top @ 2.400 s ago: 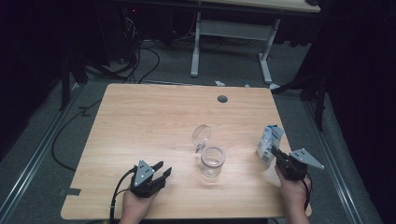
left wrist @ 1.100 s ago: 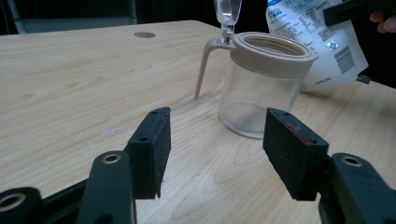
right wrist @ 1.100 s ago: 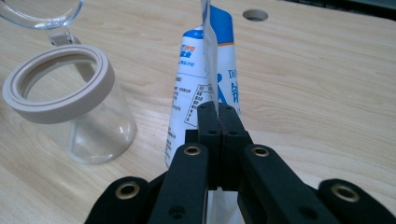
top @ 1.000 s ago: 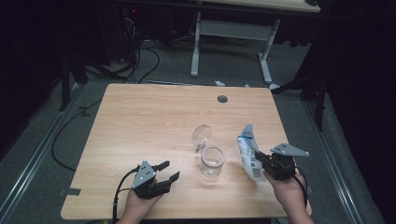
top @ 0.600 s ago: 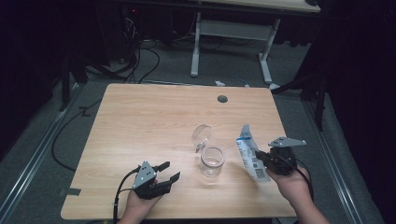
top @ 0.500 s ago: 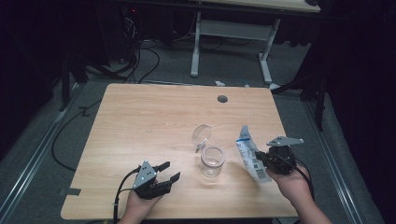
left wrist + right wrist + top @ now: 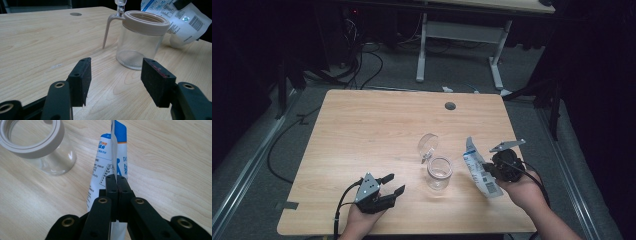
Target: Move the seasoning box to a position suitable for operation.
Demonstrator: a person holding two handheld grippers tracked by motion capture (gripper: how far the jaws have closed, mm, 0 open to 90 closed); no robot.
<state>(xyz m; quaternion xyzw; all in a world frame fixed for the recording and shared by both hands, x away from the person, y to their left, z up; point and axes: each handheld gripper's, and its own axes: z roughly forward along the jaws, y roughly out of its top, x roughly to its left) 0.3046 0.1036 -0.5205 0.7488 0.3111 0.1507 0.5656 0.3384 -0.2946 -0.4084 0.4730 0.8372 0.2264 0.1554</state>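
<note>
Presently one pouch pinched in right gripper; one jar; left gripper gapes empty.

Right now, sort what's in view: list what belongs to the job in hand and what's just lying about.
In the job:
- white and blue pouch, pinched in the right tool
- open glass jar with its hinged lid swung back
- left tool, jaws apart, resting near the jar

Just there:
- round grommet hole in the table
- cables on the floor
</note>
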